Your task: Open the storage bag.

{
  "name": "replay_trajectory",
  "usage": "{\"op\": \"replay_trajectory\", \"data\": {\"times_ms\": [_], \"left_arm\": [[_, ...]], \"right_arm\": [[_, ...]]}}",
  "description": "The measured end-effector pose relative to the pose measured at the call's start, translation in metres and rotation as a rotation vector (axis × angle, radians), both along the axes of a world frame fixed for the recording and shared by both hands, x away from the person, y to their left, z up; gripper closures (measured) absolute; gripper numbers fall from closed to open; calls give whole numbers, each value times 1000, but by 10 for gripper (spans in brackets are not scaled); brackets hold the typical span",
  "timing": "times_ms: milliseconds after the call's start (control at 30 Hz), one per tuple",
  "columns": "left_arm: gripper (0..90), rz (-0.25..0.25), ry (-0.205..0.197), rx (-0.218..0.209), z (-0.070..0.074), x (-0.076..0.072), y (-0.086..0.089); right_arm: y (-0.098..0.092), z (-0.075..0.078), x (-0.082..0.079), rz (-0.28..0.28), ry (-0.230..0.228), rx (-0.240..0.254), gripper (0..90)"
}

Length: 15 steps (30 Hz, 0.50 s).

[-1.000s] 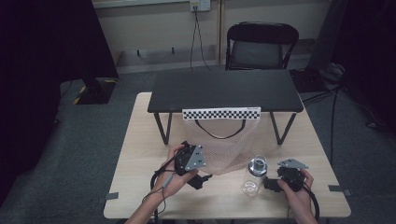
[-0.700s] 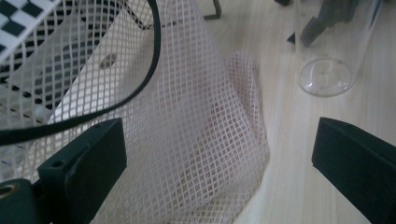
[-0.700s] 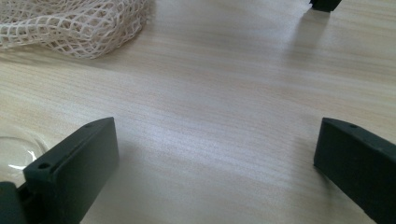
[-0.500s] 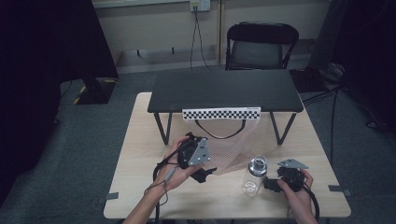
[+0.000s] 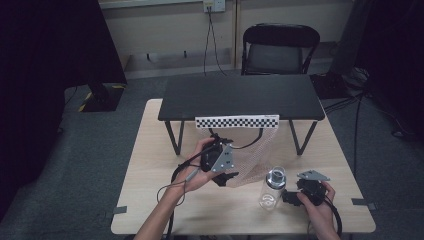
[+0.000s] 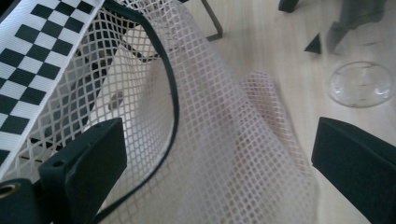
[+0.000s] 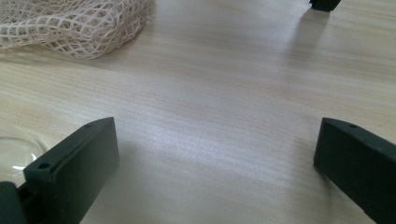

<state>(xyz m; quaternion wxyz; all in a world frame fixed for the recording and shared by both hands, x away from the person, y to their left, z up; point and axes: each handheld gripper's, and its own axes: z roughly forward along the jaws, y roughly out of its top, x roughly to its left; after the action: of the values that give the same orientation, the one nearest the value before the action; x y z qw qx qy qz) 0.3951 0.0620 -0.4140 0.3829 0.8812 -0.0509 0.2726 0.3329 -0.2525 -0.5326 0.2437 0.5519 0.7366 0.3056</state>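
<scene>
A pale mesh bag (image 5: 255, 155) hangs from the checkered strip (image 5: 237, 121) on the low black bench and spreads onto the wooden table. My left gripper (image 5: 224, 178) is at the bag's left side. In the left gripper view its jaws stand wide open with the mesh bag (image 6: 261, 116) and its dark drawstring (image 6: 172, 93) between them, nothing clamped. A clear bottle (image 5: 272, 188) stands upright near the front right. My right gripper (image 5: 289, 196) rests just right of it, open (image 7: 215, 158) over bare wood, with the bottle (image 7: 11, 154) beside its left jaw.
The low black bench (image 5: 240, 95) stands across the back of the table (image 5: 150, 150) on thin legs (image 5: 172, 137). A black chair (image 5: 280, 47) stands behind the table. Cables trail from both grippers toward the front edge.
My left gripper has moved up and to the right, onto the hanging mesh bag. The right gripper and the bottle have stayed put.
</scene>
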Motion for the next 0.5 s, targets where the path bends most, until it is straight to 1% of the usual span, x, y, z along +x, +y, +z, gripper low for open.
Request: {"op": "replay_trajectory", "data": {"times_ms": [67, 133, 233, 300, 367, 400, 467, 500], "left_arm": [[28, -10, 18, 6, -4, 5, -1], [28, -12, 24, 26, -7, 10, -4], [26, -9, 37, 21, -11, 16, -8], [25, -16, 40, 48, -13, 19, -12], [24, -22, 54, 54, -14, 21, -15], [24, -27, 64, 63, -14, 23, -16], [38, -34, 110, 74, -14, 24, -18], [47, -32, 117, 88, -15, 24, -20]], "right_arm": [[0, 0, 0, 0, 0, 0, 0], [0, 0, 0, 0, 0, 0, 0], [0, 0, 0, 0, 1, 1, 0], [0, 0, 0, 0, 1, 1, 0], [0, 0, 0, 0, 0, 0, 0], [0, 0, 0, -1, 1, 1, 0], [0, 0, 0, -1, 0, 0, 0], [0, 0, 0, 0, 0, 0, 0]]}}
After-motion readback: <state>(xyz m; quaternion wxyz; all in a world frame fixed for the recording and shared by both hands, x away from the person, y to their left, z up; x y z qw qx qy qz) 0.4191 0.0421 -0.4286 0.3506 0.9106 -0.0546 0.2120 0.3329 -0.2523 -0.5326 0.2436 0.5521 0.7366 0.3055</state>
